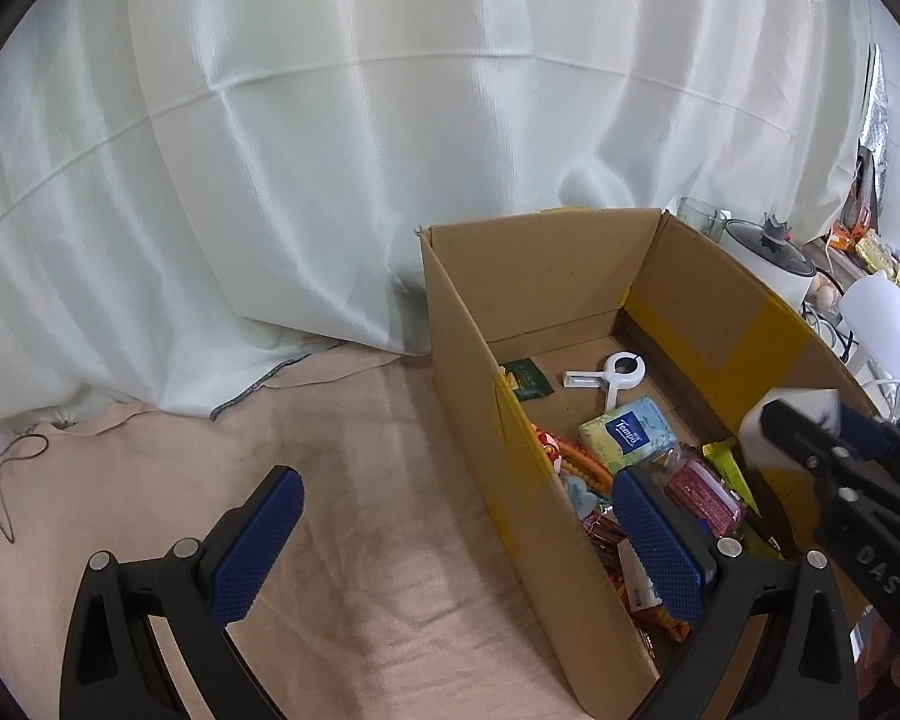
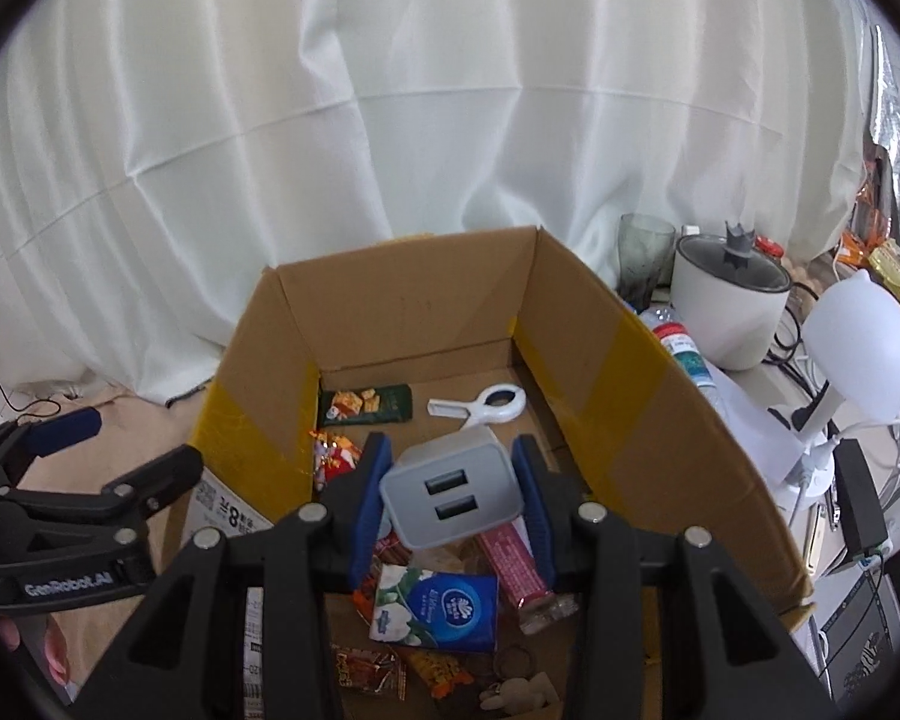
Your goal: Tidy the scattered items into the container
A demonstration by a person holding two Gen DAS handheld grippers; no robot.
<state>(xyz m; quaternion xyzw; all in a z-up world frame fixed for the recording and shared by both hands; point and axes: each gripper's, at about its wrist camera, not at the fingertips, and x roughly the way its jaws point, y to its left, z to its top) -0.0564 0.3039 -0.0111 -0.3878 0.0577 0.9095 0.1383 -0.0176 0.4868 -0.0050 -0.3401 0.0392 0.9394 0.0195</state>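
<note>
Charger: grey-white plastic two-port USB wall charger point(image 2: 450, 495), boxy, sits between the right gripper point(image 2: 455, 507) pads, hanging above the box interior, ports facing the camera.
Right claw state: narrow, blue ribbed pads point(image 2: 369, 507) against the charger's two side faces; holding it. No earlier view, so nothing to say on motion.
Left claw state: left gripper point(image 1: 459, 546) wide, nothing between the blue pads; one finger hangs over the cloth, the other over the box's near wall.
Handling: looks light, rigid, smooth-shelled, so likely a bit slippery; not fragile for a short drop. Best hold is across the flat sides, as now; prong end not visible.
Container: open brown cardboard box point(image 2: 660, 396) with yellow tape on the walls, directly under the charger.
Already inside: white plastic clip point(image 2: 480, 403), dark green snack packet point(image 2: 366, 405), blue tissue pack point(image 2: 444, 606), pink wrapped bar point(image 2: 513, 564), green Tempo tissue pack point(image 1: 627, 432), mixed orange and red wrappers near the front.
Surface: peach cloth point(image 1: 360, 510) beside the box, bare in the left view.
Surroundings: white curtain point(image 1: 330, 150) behind; white rice cooker point(image 2: 732, 306), white lamp point(image 2: 858, 354), glass cup point(image 2: 645, 258) off to the right, outside the box.
Progress guess: late stage, charger ready to be let go into the box.
</note>
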